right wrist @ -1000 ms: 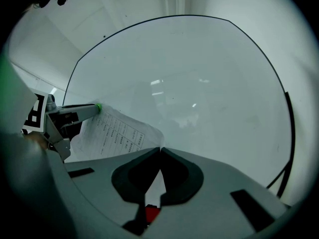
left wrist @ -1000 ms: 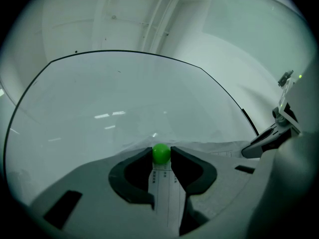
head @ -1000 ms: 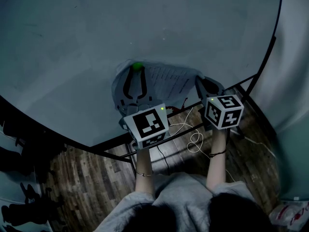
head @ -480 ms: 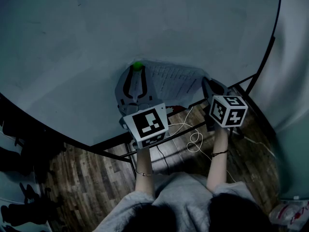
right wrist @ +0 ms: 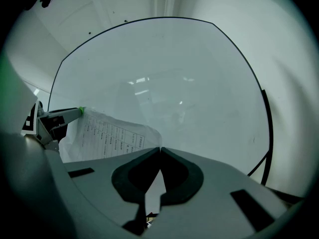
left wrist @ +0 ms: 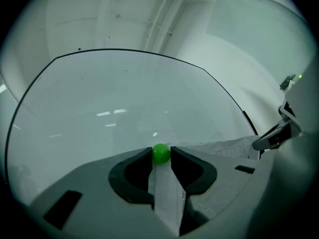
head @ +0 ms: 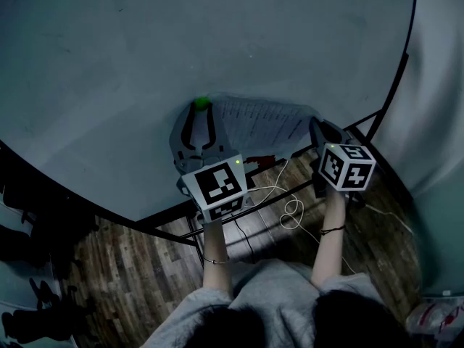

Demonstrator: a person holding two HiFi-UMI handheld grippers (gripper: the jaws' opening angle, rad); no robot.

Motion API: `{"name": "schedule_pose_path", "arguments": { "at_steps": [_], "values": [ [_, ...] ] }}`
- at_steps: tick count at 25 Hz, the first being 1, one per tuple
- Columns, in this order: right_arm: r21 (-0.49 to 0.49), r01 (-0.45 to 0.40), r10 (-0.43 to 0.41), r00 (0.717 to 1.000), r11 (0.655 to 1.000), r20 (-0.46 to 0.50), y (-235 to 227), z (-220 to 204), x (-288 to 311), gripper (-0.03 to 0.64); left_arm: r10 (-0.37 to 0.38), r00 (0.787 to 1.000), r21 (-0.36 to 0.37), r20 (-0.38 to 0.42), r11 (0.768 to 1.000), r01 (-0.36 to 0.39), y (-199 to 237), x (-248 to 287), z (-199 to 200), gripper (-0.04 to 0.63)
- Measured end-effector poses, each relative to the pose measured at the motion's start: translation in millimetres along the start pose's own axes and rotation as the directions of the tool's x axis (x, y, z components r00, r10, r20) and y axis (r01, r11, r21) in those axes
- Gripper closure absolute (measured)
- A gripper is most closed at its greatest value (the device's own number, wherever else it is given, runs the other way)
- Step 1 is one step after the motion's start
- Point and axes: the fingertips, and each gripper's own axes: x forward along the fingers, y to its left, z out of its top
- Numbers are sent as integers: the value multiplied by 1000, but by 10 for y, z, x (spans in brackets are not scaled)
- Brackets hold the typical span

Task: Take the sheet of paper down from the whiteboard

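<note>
A printed sheet of paper (head: 264,122) lies against the whiteboard (head: 145,49), with a small green magnet (head: 201,103) at its upper left corner. My left gripper (head: 201,107) is shut on that green magnet (left wrist: 160,153), one jaw touching each side, and a strip of the paper (left wrist: 167,195) runs back between the jaws. My right gripper (head: 314,124) is shut on the sheet's right corner. In the right gripper view the jaws meet at the gripper (right wrist: 160,148) on the paper (right wrist: 109,136), and the left gripper (right wrist: 60,117) shows at the far left.
The whiteboard's black frame (head: 402,71) curves down the right side, with a pale wall beyond it. Below the board are black stand bars (head: 167,227) and white cables (head: 290,212) on a wooden floor. The person's forearms reach up from the bottom.
My right gripper has shifted right and slightly down with the paper corner in it, drawing the sheet out to the right. The left gripper has stayed on the magnet.
</note>
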Motion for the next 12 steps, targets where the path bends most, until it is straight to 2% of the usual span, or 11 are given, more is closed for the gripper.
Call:
{"name": "schedule_pose_path", "arguments": {
  "at_steps": [7, 12],
  "values": [
    [5, 23, -23, 1000, 1000, 11, -65, 30, -75, 618, -4, 1000, -2, -8, 1000, 4, 30, -1, -58, 477],
    [17, 74, -74, 997, 997, 3, -109, 12, -92, 618, -8, 1000, -11, -3, 1000, 8, 106, 9, -81, 477]
  ]
}}
